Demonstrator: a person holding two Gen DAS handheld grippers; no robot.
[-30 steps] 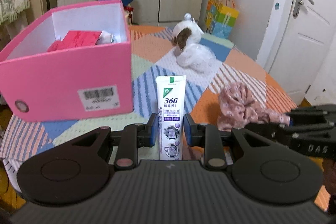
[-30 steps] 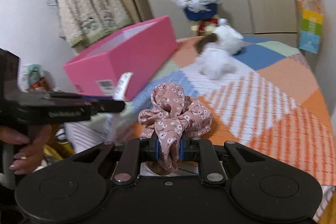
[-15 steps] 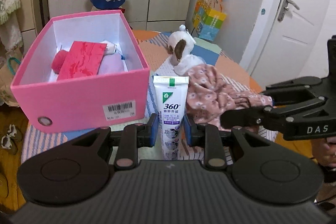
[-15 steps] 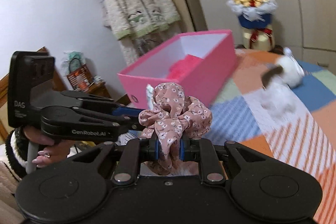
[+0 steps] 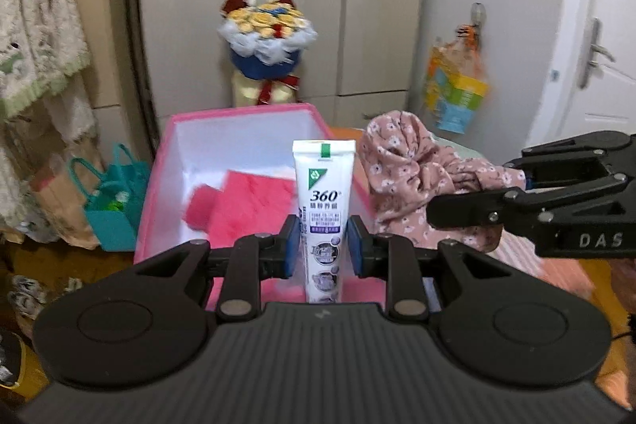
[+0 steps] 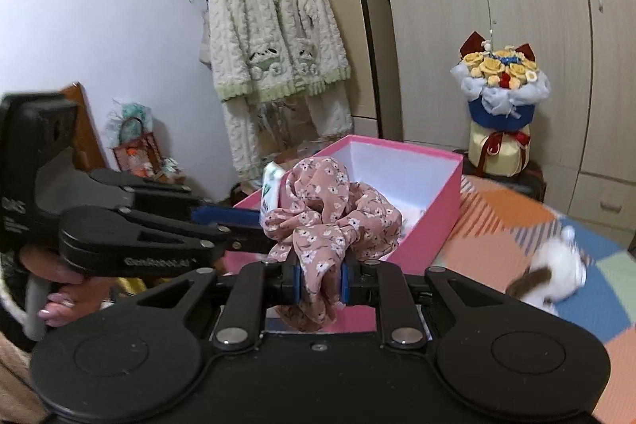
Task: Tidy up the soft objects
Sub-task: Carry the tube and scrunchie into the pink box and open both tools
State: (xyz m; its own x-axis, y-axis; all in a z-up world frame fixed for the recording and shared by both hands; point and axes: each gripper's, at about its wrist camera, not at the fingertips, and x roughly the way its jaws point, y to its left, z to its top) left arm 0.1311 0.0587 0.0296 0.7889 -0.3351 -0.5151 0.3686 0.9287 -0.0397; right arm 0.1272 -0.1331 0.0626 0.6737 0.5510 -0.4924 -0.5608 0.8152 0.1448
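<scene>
My left gripper [image 5: 322, 243] is shut on a white toothpaste tube [image 5: 324, 201] and holds it upright over the near end of the open pink box [image 5: 167, 146]. My right gripper [image 6: 320, 283] is shut on a pink floral scrunchie [image 6: 332, 213], held in the air at the box's right side [image 6: 421, 229]; the scrunchie also shows in the left wrist view [image 5: 413, 177]. Red folded cloth [image 5: 246, 205] lies inside the box. The left gripper also shows in the right wrist view [image 6: 222, 225].
A white and brown plush toy [image 6: 556, 273] lies on the patchwork tablecloth [image 6: 497, 225] to the right. A flower bouquet [image 5: 266, 38] stands behind the box by the wardrobe. A teal bag [image 5: 111, 201] sits on the floor at left.
Both grippers have risen and moved toward the pink box with their objects. The tube now stands over the box's near end and the scrunchie hangs at its right side.
</scene>
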